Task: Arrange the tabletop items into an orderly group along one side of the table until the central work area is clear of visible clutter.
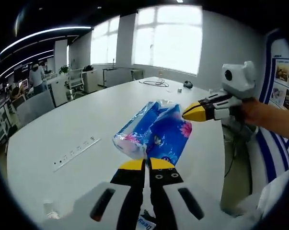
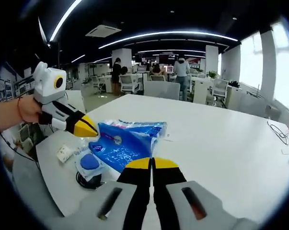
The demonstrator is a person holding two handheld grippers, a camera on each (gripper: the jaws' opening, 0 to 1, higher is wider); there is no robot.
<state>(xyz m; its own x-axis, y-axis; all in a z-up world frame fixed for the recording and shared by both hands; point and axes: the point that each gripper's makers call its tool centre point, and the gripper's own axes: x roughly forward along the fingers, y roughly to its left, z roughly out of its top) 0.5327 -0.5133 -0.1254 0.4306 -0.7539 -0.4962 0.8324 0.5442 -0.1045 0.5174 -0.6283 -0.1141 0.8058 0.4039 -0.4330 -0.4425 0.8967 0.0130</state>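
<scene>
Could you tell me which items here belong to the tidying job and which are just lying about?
Part of the job:
- blue tissue pack, pinched at both ends
- left gripper
- right gripper
- small round blue-lidded item
- small white card

Just lying about:
- built-in socket strip
- black cable at the table's far end
- office chairs

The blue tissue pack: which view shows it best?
The left gripper view: the blue tissue pack lies whole, its floral print clear, between both grippers. In the right gripper view it appears flatter, its near end hidden behind the jaws.

Opposed close views, shared blue pack (image 1: pixel 154 132)
</scene>
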